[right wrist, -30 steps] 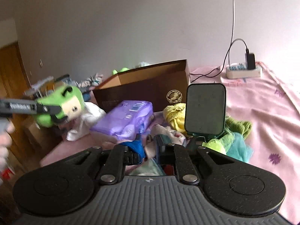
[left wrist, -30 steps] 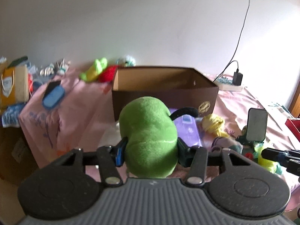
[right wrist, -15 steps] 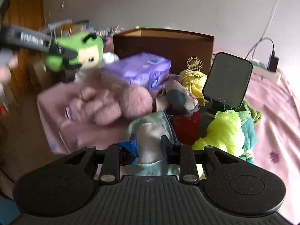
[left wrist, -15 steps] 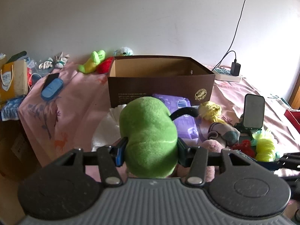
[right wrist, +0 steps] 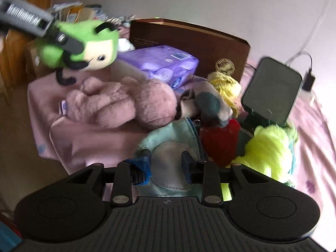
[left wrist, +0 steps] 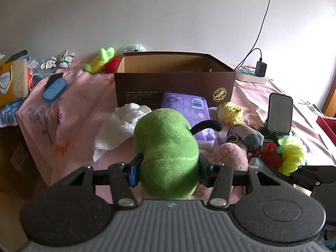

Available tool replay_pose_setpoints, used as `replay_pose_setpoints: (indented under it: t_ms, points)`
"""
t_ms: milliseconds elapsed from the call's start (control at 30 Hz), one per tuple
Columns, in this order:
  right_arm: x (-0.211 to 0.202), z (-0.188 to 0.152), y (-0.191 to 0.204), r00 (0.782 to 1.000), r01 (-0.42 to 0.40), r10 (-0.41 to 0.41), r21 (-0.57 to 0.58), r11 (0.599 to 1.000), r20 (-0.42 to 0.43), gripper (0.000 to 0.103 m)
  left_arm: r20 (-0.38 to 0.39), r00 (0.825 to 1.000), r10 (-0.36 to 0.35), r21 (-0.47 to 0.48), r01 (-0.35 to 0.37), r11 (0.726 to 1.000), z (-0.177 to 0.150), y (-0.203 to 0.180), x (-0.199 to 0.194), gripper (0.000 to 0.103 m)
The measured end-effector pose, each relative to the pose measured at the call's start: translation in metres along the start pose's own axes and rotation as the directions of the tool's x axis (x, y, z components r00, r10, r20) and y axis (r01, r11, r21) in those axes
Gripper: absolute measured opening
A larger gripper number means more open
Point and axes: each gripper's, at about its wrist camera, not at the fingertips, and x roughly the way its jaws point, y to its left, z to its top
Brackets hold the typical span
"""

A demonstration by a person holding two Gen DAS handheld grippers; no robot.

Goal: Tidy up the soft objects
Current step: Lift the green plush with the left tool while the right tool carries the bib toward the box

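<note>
The left gripper is clamped on a green plush toy, held in the air near the brown box. The right gripper, its jaws just closing, straddles a pale blue cloth. The box looks empty; the other soft things lie scattered on the bed.

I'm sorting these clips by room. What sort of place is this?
Most likely a bedroom at home: soft toys and cloths lie on a pink printed bedsheet against a plain white wall, with a brown cardboard box and a plugged-in power strip on it.
</note>
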Motion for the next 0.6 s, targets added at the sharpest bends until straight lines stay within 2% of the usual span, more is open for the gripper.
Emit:
replay_pose_setpoints:
  t_ms: [33, 167, 267, 400, 500, 600]
  points:
    - [-0.001, -0.001, -0.004, 1.000, -0.003, 0.003, 0.028, 1.000, 0.011, 0.000, -0.003, 1.000, 0.000, -0.004, 0.000, 1.000, -0.001, 0.001, 0.001, 0.053]
    - [-0.008, -0.002, -0.014, 0.998, 0.011, -0.017, 0.099, 0.995, 0.062, 0.000, -0.010, 1.000, 0.004, -0.014, -0.004, 1.000, -0.003, 0.001, 0.002, 0.053]
    - [-0.018, -0.002, -0.022, 0.993, 0.049, -0.064, 0.146, 0.988, 0.100, 0.000, -0.007, 1.000, 0.002, -0.021, -0.003, 1.000, -0.003, 0.003, 0.002, 0.053]
    - [-0.032, -0.001, -0.042, 0.985, 0.019, -0.061, 0.242, 0.970, 0.164, 0.000, 0.002, 1.000, 0.003, -0.030, -0.003, 1.000, -0.003, 0.004, 0.000, 0.053]
    - [-0.027, 0.002, -0.058, 0.994, -0.065, 0.038, 0.275, 0.959, 0.102, 0.001, 0.006, 1.000, 0.002, -0.023, -0.002, 1.000, -0.003, 0.002, 0.000, 0.053]
    - [-0.017, 0.003, -0.058, 0.998, -0.069, 0.064, 0.249, 0.966, 0.029, 0.003, 0.007, 1.000, -0.008, -0.015, 0.008, 1.000, -0.005, -0.001, -0.001, 0.053]
